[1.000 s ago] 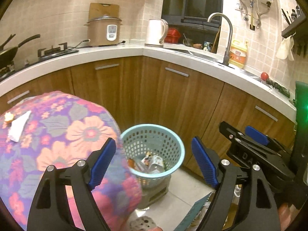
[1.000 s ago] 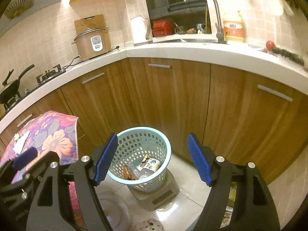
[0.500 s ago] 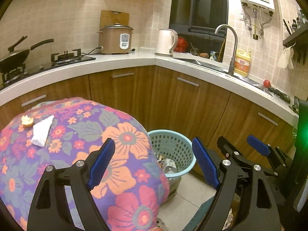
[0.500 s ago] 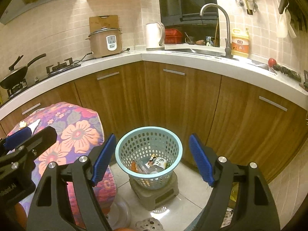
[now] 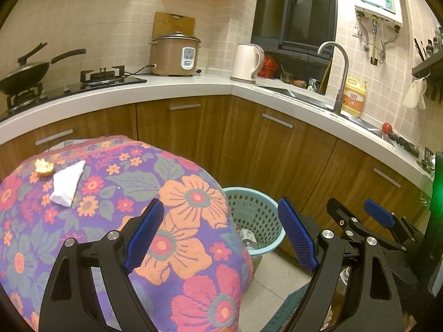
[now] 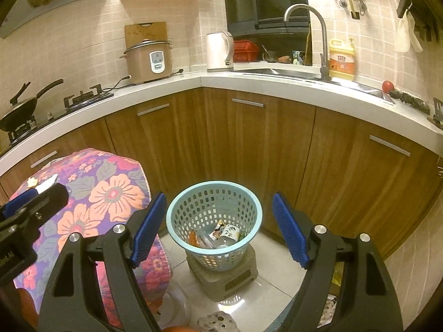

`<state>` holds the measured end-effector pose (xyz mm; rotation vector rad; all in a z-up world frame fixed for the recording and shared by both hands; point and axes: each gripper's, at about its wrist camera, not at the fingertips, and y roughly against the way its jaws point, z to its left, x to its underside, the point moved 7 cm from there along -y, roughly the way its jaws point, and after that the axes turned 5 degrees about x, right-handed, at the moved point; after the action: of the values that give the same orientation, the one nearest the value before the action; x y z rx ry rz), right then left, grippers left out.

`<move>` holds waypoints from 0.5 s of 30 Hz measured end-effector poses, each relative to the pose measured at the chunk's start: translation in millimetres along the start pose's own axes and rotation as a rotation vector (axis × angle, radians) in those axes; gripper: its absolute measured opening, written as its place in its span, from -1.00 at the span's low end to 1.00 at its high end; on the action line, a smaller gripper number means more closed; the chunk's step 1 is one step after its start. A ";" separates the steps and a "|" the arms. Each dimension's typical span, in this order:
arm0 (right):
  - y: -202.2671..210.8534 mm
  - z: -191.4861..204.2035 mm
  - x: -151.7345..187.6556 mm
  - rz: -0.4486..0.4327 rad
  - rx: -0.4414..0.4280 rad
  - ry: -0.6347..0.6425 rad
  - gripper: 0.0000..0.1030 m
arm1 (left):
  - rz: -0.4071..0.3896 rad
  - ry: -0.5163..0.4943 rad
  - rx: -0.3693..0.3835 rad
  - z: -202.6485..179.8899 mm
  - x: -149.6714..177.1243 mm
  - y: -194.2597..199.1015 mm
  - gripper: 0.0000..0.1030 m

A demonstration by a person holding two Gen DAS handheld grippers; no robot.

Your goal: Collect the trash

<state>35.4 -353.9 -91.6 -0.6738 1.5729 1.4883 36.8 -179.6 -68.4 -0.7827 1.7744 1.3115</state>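
Note:
A white crumpled tissue [image 5: 67, 184] and a small orange-yellow peel scrap [image 5: 43, 167] lie on the flower-patterned cloth of a table [image 5: 180, 221] at its far left. A light blue mesh basket [image 6: 214, 215] stands on a grey block on the floor and holds bottles and wrappers; it also shows in the left wrist view [image 5: 256, 215]. My left gripper [image 5: 221, 235] is open and empty above the table's right edge. My right gripper [image 6: 220, 227] is open and empty, above and in front of the basket. The tissue also shows in the right wrist view [image 6: 48, 182].
Wooden cabinets under a white counter [image 6: 277, 83] curve around behind the basket. On the counter stand a rice cooker [image 5: 175, 55], a kettle [image 5: 247, 62], a wok [image 5: 25, 73], a tap [image 6: 318, 38] and a yellow soap bottle [image 6: 342, 61]. A porous stone [image 6: 217, 322] lies on the floor tiles.
Both grippers have pulled back and risen. The left view has swung left, so more of the flowered table with the tissue and peel shows. Both stay open.

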 end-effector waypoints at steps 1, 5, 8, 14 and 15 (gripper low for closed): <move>0.2 -0.4 0.0 -0.001 0.002 -0.002 0.45 | 0.001 0.002 -0.001 0.2 0.0 0.1 0.60; 1.5 -0.3 -2.5 -0.009 0.008 -0.001 0.45 | 0.002 0.003 -0.001 2.5 0.1 0.5 0.60; 1.9 0.8 -3.2 -0.012 0.014 0.003 0.45 | 0.003 0.004 -0.006 4.3 0.3 -0.8 0.60; 2.7 0.5 -2.8 -0.016 0.017 -0.002 0.45 | 0.011 0.007 -0.011 6.8 2.6 -4.1 0.60; 2.5 0.3 -2.4 -0.015 0.017 -0.002 0.45 | 0.013 0.008 -0.012 6.7 3.2 -4.3 0.60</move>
<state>34.6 -353.6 -88.2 -0.6730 1.5735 1.4625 40.3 -174.5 -74.3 -0.7852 1.7822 1.3297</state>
